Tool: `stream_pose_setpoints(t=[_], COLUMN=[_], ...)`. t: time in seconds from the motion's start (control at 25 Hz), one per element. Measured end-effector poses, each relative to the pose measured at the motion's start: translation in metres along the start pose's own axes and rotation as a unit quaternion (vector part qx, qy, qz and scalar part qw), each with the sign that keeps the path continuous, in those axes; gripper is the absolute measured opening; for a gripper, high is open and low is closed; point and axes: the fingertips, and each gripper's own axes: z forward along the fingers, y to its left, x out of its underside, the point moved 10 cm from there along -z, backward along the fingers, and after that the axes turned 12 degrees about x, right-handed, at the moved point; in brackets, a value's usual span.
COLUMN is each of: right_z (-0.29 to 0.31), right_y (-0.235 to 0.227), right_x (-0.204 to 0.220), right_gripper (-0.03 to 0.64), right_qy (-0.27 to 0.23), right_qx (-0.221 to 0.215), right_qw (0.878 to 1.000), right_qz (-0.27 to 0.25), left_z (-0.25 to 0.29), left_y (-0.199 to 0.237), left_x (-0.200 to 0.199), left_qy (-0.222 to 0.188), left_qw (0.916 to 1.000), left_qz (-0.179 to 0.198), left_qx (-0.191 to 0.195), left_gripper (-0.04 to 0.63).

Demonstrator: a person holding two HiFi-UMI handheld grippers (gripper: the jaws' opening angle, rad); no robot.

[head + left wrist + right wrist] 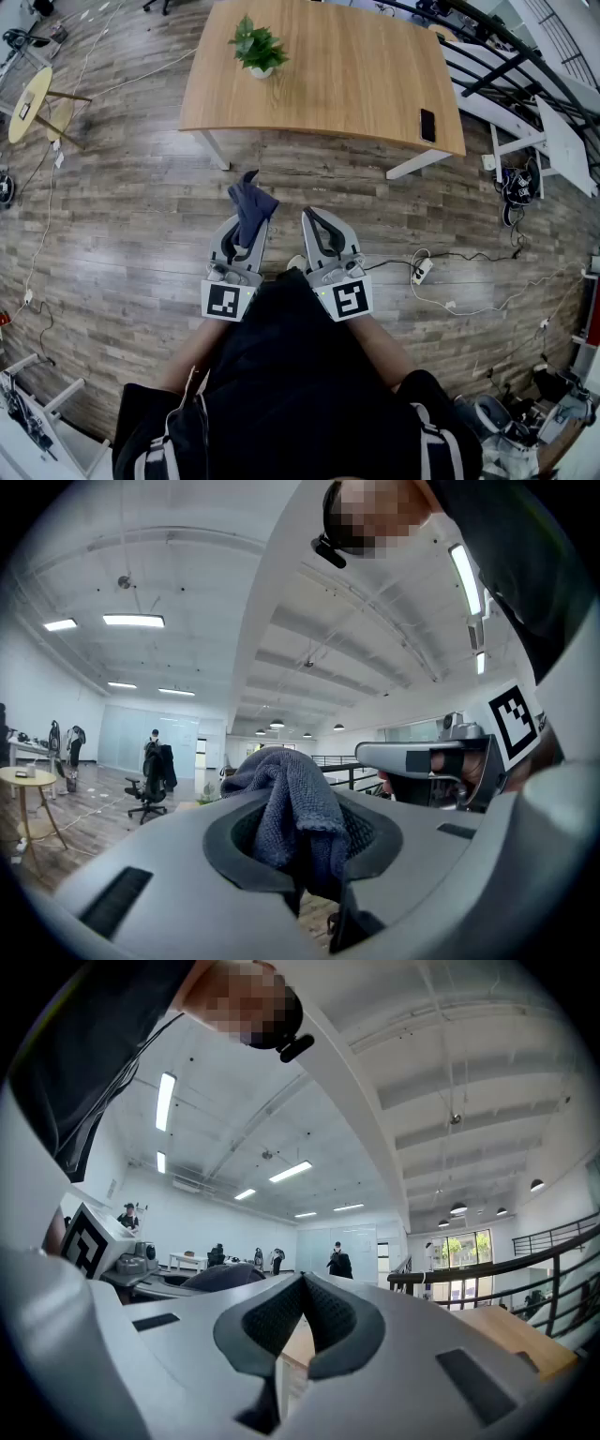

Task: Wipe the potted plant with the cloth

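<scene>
a wooden table point(356, 75) stands on the plank floor point(141, 216), well apart from both grippers. the left gripper point(246, 232) has its jaws clamped on a bunched dark grey cloth point(251, 206). the right gripper point(316, 221), beside it, is pressed together on nothing. the potted plant point(258, 47) sits near the table's far left corner, and a black phone point(427, 124) lies by the table's right edge.

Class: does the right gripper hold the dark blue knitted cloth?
No, the cloth is clamped in the left gripper; the right gripper is empty.
</scene>
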Motion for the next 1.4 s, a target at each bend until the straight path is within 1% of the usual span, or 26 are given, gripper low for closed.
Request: stream_pose_setpoints(t=[0.16,0.24,0.36,0.48,0.72,0.88,0.96,1.08,1.12,1.2,1.24,1.28,1.4], right_z=[-0.006,-0.012,-0.018,-0.022,-0.015,-0.002,0.007,0.028,0.037,0.056,0.065,0.076,0.112], right_y=[-0.01,-0.018,-0.03,-0.041,-0.054,-0.058,-0.06,-0.066,-0.07,-0.08,-0.083,-0.085,-0.085], right_x=[0.003,0.005,0.016,0.026,0.027,0.031,0.035,0.041,0.043,0.045,0.045,0.046,0.053], right_gripper=[0.017,0.017,0.017,0.017,0.017,0.017,0.017,0.018,0.017,0.017,0.017,0.018,0.017], right_qy=[-0.005,-0.002,0.019,0.033,0.021,0.027,0.034,0.043,0.045,0.046,0.046,0.046,0.055], right_qx=[-0.014,-0.02,-0.023,-0.019,-0.023,-0.029,-0.029,-0.021,-0.016,-0.011,-0.01,-0.011,-0.019], right_qw=[1.0,1.0,1.0,0.999,0.998,0.999,0.999,0.999,0.999,0.999,0.999,0.999,0.998], right_qz=[0.002,0.008,0.005,0.027,0.049,0.032,0.028,0.027,0.026,0.025,0.023,0.022,0.025], left_z=[0.006,0.008,0.014,0.023,0.035,0.048,0.055,0.064,0.07,0.083,0.09,0.096,0.112], left_y=[-0.005,-0.008,-0.009,-0.012,-0.008,0.005,0.013,0.033,0.039,0.052,0.06,0.069,0.099], left_x=[0.008,0.011,0.016,0.02,0.017,0.02,0.022,0.03,0.031,0.031,0.031,0.031,0.034], left_qy=[-0.002,0.01,0.036,0.032,0.019,0.014,0.005,0.002,-0.004,-0.014,-0.011,-0.004,0.009], left_qw=[0.9999,0.9996,0.9988,0.9981,0.9979,0.9981,0.9982,0.998,0.9977,0.9959,0.9951,0.9947,0.9964], left_qz=[-0.009,-0.013,-0.012,-0.023,-0.019,-0.016,-0.021,-0.03,-0.042,-0.078,-0.09,-0.094,-0.078], left_qx=[-0.013,-0.021,-0.031,-0.047,-0.059,-0.058,-0.056,-0.056,-0.052,-0.043,-0.041,-0.04,-0.032], left_gripper=[0.112,0.112,0.112,0.112,0.112,0.112,0.112,0.112,0.112,0.112,0.112,0.112,0.112])
